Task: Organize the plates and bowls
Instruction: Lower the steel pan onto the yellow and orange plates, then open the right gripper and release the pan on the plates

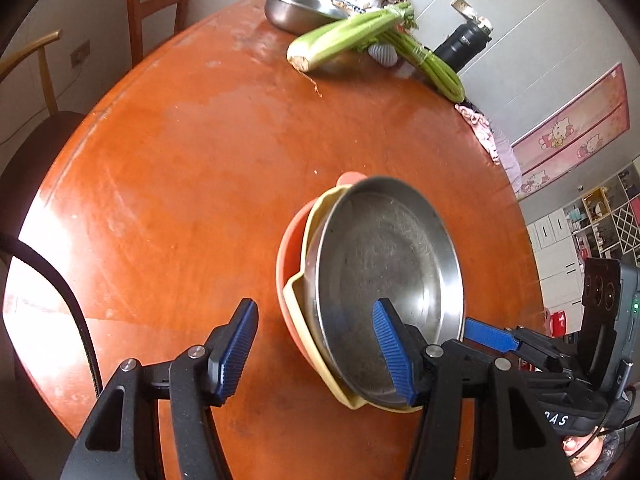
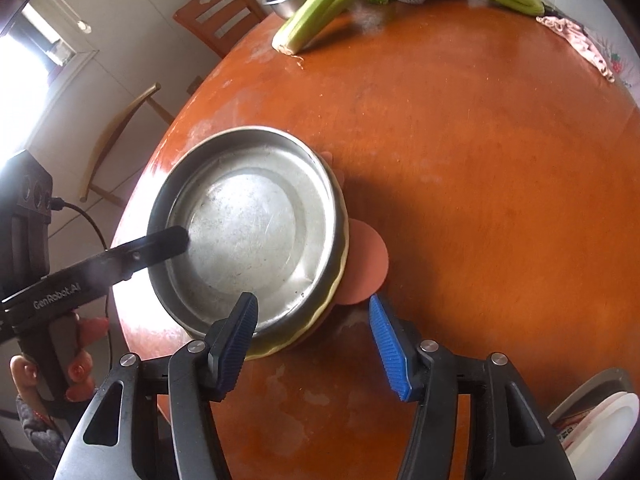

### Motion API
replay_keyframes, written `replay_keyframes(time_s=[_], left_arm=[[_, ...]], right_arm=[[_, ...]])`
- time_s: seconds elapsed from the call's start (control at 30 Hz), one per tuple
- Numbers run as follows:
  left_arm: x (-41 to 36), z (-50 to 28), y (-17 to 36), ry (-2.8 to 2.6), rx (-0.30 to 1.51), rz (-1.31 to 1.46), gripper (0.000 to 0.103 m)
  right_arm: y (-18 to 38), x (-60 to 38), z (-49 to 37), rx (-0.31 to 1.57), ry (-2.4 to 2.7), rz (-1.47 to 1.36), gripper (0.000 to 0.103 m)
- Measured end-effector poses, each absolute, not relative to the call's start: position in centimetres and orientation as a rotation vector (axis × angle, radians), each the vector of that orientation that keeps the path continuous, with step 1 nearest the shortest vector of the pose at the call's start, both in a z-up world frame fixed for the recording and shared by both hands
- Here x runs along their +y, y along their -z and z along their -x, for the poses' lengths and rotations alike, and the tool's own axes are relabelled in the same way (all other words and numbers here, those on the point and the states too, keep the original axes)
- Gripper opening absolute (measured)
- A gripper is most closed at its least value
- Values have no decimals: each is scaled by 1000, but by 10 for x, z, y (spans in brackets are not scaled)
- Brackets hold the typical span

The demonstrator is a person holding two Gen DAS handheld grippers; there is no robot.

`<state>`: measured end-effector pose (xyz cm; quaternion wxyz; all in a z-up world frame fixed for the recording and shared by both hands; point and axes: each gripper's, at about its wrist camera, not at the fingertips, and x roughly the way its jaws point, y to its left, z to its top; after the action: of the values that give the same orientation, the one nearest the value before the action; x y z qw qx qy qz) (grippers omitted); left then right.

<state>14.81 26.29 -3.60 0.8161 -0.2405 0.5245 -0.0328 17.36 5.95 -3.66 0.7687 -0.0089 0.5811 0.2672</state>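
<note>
left gripper point(image 1: 316, 352) fingers released, straddling rim of round steel plate point(image 1: 384, 280) | right gripper point(image 2: 314, 346) fingers released, astride the same rim | plate nested in fluted yellow dish point(image 2: 340, 280), orange tabletop point(image 2: 480, 160)

Left gripper point(image 1: 316, 350) up close: two black arms, each capped with a silver screw head, each finger faced in ribbed blue rubber. A black cable point(image 1: 64, 300) loops past on its left side. The right gripper point(image 2: 314, 346) is built the same, with black arms, silver screws and ribbed blue pads point(image 2: 390, 350). From the right wrist view, the left tool's black body carries white lettering point(image 2: 58, 296) reading "GenRobot.AI", and a thin black lead plugs into its camera block point(image 2: 30, 196). The hand point(image 2: 52, 368) on its handle shows a grey knitted cuff point(image 2: 38, 428).
</note>
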Motion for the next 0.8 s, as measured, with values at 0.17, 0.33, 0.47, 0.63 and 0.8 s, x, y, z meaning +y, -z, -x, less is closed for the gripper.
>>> replay_keyframes(time_s=[0.17, 0.33, 0.47, 0.63, 0.8], left_arm=[[255, -154, 43, 88, 1137, 502, 59], [246, -158, 47, 101, 1146, 482, 59], [239, -157, 46, 100, 1144, 447, 60], [233, -162, 46, 108, 1151, 436, 60], [225, -167, 46, 115, 1157, 426, 60]], right_arm=[[42, 60, -174, 1275, -592, 8, 60], [45, 58, -176, 1280, -607, -2, 60], [45, 58, -178, 1279, -615, 0, 60], [47, 57, -182, 1283, -601, -3, 60], [47, 55, -185, 1281, -585, -9, 60]])
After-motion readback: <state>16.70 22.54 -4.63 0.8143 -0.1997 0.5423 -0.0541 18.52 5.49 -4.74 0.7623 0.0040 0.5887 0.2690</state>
